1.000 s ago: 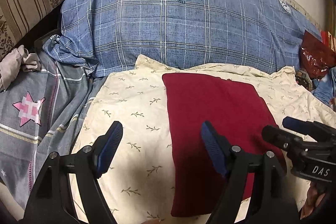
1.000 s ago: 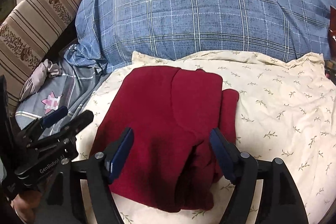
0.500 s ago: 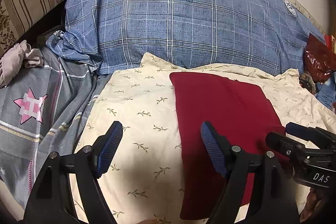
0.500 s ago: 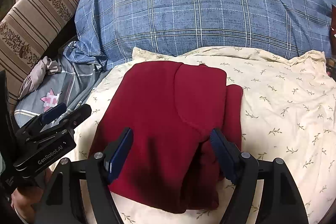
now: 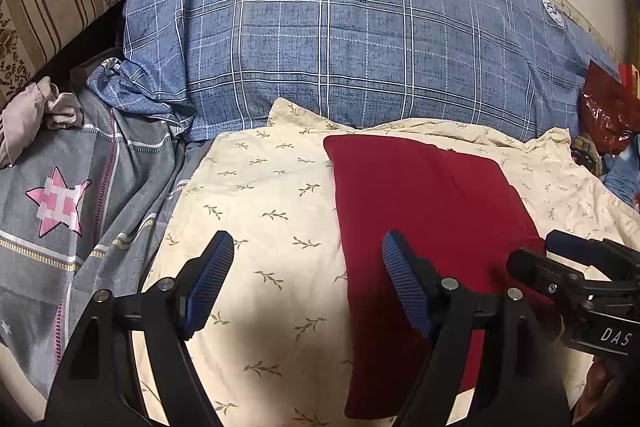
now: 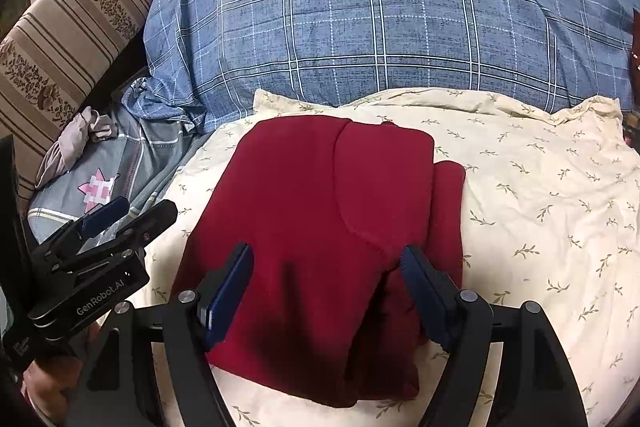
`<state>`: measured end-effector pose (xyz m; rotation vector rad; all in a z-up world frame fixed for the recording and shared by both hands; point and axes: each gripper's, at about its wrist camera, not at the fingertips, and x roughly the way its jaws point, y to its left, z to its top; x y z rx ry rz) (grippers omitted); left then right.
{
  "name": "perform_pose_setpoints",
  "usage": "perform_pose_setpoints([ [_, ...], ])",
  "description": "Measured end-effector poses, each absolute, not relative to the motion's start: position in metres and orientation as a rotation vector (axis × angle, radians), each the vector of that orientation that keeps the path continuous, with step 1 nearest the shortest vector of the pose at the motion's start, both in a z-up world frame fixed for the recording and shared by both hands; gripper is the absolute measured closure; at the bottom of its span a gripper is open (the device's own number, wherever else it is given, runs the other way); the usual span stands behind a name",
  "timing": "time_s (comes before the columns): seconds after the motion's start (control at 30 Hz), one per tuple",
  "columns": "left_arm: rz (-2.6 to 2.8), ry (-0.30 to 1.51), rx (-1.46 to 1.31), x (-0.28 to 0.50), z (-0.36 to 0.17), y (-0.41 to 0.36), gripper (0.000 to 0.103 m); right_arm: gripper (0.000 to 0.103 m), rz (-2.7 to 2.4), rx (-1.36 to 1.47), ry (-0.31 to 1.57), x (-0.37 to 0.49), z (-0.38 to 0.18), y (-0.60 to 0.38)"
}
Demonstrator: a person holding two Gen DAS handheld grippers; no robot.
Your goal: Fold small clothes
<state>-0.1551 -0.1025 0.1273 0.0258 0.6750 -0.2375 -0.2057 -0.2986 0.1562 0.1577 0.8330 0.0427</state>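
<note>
With the red garment [image 6: 320, 211] lying folded on the cream sheet [image 6: 540, 195], both grippers hover above it. Left gripper [image 5: 306, 279] jaws open, empty. Right gripper [image 6: 326, 291] same.

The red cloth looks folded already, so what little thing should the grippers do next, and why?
Probably bring the open right gripper down to nip the near edge of the red cloth and fold it over once more. It lies flat on the cream sheet but long, with a strip poking out on its right. Both grippers are empty; the left gripper hovers beside it.
</note>
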Motion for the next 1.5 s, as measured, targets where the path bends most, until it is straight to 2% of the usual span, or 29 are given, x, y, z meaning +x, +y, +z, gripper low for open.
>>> perform_pose_setpoints([
  [1.5,-0.248,0.714,0.059,-0.149,0.113,-0.115,0.026,0.023,0.024,0.166,0.872,-0.192,0.147,-0.308],
])
